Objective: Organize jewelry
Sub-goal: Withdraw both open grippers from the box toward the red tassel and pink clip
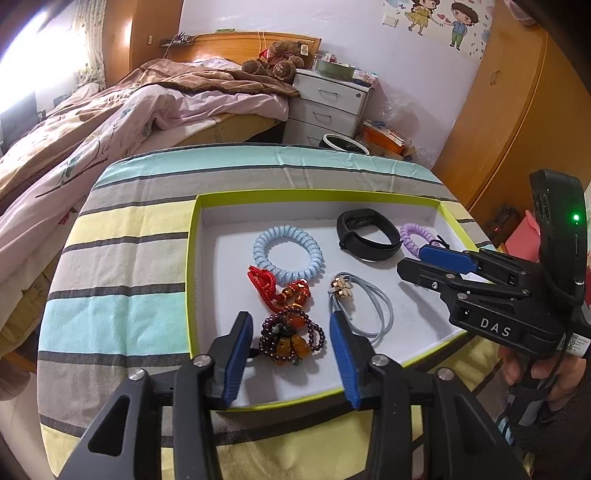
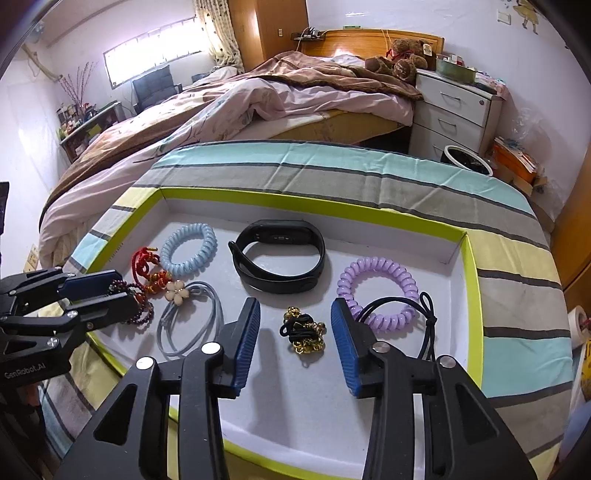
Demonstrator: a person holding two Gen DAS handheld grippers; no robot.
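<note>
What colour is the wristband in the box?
The wristband is black, clearest in the right wrist view.

I see a glossy pale-blue plastic coil hair tie, a matt black rubbery wristband, a woven striped cotton cloth, and 1 white matt cardboard tray.

Setting: home bedroom; unmade bed with pink quilt and wooden headboard; teddy bear; white 3-drawer nightstand; wooden wardrobe; cartoon wall stickers; curtained window.
</note>
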